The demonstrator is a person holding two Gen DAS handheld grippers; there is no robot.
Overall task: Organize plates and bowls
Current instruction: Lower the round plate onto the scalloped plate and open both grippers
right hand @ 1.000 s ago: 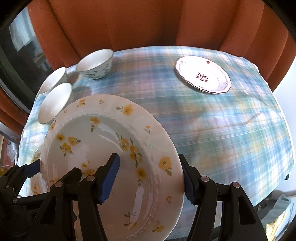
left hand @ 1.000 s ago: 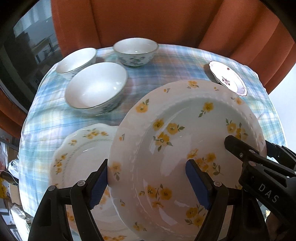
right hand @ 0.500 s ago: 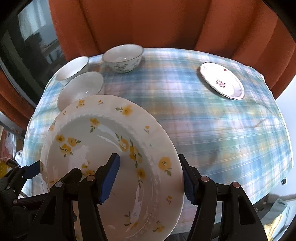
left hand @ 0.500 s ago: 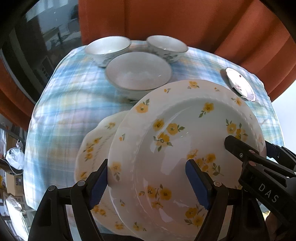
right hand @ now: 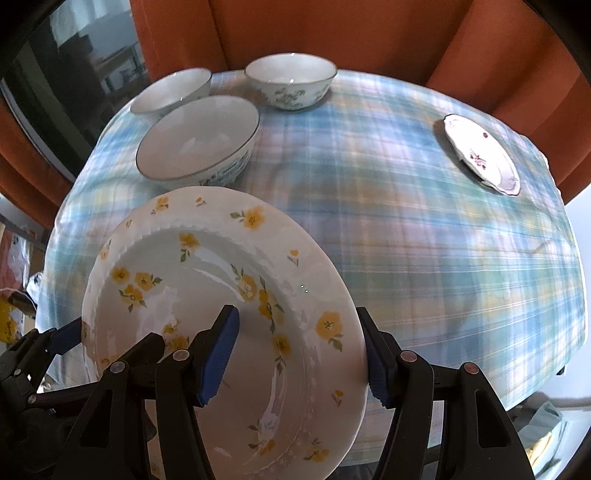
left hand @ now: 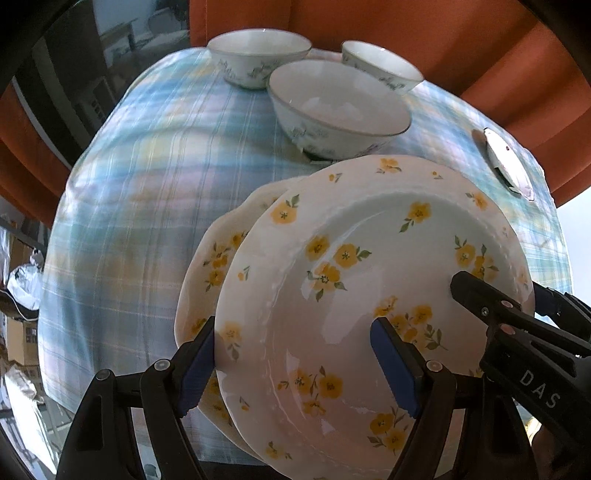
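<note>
A large white plate with yellow flowers (left hand: 369,258) (right hand: 207,280) hangs tilted above the checked tablecloth (left hand: 147,184). My left gripper (left hand: 293,325) is shut on its left rim, and my right gripper (right hand: 295,314) is shut on its right rim. Each gripper has one pad outside the rim and one inside the well. The right gripper's fingers (left hand: 491,314) show at the plate's right edge in the left wrist view. A second yellow-flower plate (left hand: 218,254) lies on the cloth, mostly covered by the held plate. Three white bowls (right hand: 199,144) (right hand: 291,81) (right hand: 171,92) stand at the far left.
A small white plate with purple flowers (right hand: 484,155) lies at the far right of the table. Orange curtains (right hand: 332,33) hang behind the table. Bare cloth (right hand: 424,240) spreads over the middle and right. Bags and clutter (left hand: 22,288) lie on the floor to the left.
Both grippers have carried the flowered plate leftward and slightly lower. It now overlaps the flower plate lying on the cloth. The bowls appear closer and further right.
</note>
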